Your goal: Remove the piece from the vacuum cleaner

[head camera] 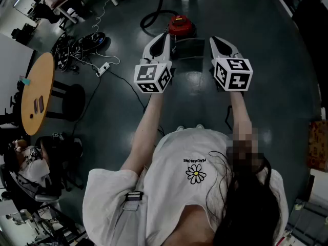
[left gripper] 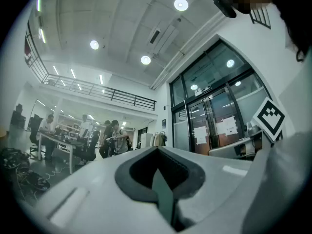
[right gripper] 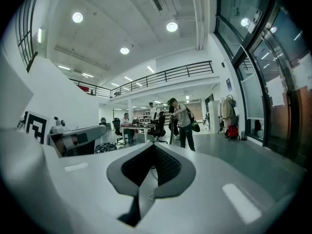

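A red canister vacuum cleaner (head camera: 180, 24) stands on the dark floor ahead of me, its black hose (head camera: 152, 17) curling off to the left. A dark flat piece (head camera: 190, 48) lies just in front of it. My left gripper (head camera: 164, 36) and right gripper (head camera: 216, 39) are held out side by side at arm's length, on either side of the vacuum in the head view and above floor level. Both are shut with nothing between the jaws. The left gripper (left gripper: 157, 152) and right gripper (right gripper: 153, 148) views look level across the room, and the vacuum does not show in them.
A round wooden table (head camera: 37, 94) and a black stool (head camera: 72, 101) stand at the left. A power strip (head camera: 103, 68) and tangled cables (head camera: 77, 46) lie on the floor left of the vacuum. People (right gripper: 181, 122) stand by desks far off. Glass doors (left gripper: 214, 123) are ahead on the right.
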{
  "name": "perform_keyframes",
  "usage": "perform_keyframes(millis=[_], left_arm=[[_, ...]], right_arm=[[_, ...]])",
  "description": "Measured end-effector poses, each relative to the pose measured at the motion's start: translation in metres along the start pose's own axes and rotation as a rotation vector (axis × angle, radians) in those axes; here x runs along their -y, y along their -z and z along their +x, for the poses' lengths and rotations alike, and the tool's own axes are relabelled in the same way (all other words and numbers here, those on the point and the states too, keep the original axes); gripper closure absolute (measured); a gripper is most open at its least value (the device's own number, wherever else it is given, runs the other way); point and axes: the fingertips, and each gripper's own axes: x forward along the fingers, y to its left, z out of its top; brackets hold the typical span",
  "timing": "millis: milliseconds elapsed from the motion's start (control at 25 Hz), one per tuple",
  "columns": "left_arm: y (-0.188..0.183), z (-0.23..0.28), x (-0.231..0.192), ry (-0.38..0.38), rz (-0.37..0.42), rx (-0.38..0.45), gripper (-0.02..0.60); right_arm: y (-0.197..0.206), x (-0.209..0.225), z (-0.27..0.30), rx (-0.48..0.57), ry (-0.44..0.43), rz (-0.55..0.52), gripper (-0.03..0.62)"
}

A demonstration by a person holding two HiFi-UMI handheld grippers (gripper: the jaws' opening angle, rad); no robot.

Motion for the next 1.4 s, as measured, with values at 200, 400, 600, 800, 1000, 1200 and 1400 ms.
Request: perform_keyframes(millis=[200, 400, 600, 800, 1000, 1200, 1400], left_arm=[[-0.005, -0.006, 0.005, 0.013, 0.011, 0.002, 0.58], [-0.006, -0.004, 0.002, 0.007, 0.009, 0.005, 0.58], [0.004, 0.007, 0.008, 0.017, -0.006, -0.009, 0.58], [0.021, 0.027, 0.029, 0.036, -0.022, -0.04, 0.581], [0.048, 0.043, 0.055, 0.033, -0.023, -0.12, 0.58], [0.068, 0.044, 0.045, 0.021, 0.004, -0.179, 0.58], [0.095, 0.05, 0.017, -0.028, -0.036, -0.207, 0.58]], right_arm=[[-0.004, -0.003, -0.005, 0.019, -0.002, 0.003, 0.572], [-0.008, -0.003, -0.003, 0.034, -0.011, 0.0, 0.572], [0.001, 0.01, -0.006, 0.033, -0.005, 0.016, 0.572], [0.006, 0.04, -0.012, 0.029, -0.007, 0.027, 0.572], [0.022, 0.052, -0.022, -0.021, -0.041, -0.188, 0.571], [0.044, 0.037, -0.006, -0.037, -0.144, -0.159, 0.571], [0.066, 0.02, 0.019, -0.056, -0.288, -0.095, 0.569]])
